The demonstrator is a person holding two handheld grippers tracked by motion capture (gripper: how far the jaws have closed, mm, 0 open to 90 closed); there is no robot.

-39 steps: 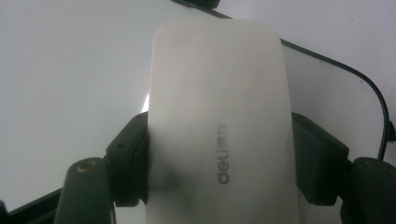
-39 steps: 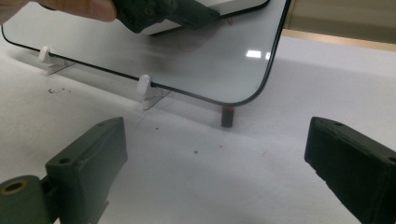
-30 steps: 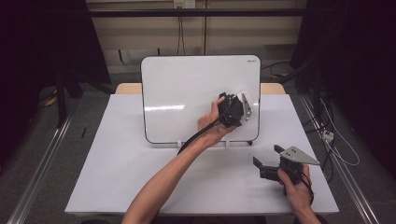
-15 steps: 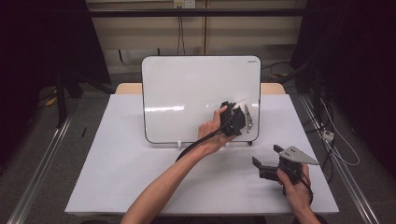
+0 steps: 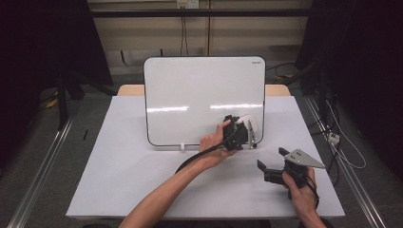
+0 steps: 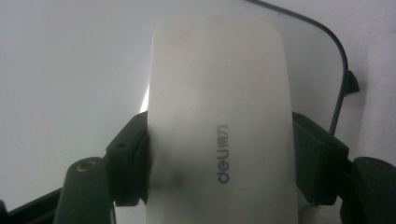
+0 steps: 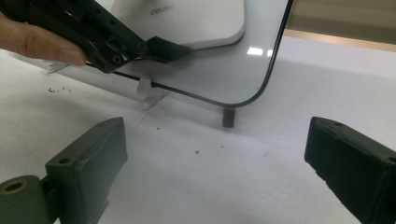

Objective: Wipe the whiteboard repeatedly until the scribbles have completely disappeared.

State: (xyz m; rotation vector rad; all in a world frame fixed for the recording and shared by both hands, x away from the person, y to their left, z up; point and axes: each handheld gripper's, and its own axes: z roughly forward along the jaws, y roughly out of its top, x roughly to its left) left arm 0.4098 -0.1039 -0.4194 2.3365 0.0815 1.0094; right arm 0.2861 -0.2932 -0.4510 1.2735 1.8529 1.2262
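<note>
A white whiteboard (image 5: 190, 95) with a dark rim stands tilted on the table. My left gripper (image 5: 242, 133) is shut on a white board eraser (image 5: 250, 124) and holds it against the board's lower right corner. In the left gripper view the eraser (image 6: 219, 116) sits between both black jaws, flat against the board (image 6: 70, 70). My right gripper (image 5: 270, 159) rests near the table's right front, open, with nothing between its jaws. In the right gripper view, that gripper (image 7: 217, 158) faces the board's corner (image 7: 243, 70), the eraser (image 7: 187, 23) and the left gripper (image 7: 107, 42).
The table top (image 5: 119, 180) is covered in white. A small white clip (image 5: 181, 147) and a black foot (image 7: 228, 116) support the board's bottom edge. Dark specks (image 7: 58, 89) lie on the cover near the board. Metal rails (image 5: 43, 166) run along the floor beside the table.
My left gripper has slid the eraser down and a little right over the board, to its lower right corner. The right gripper has stayed put.
</note>
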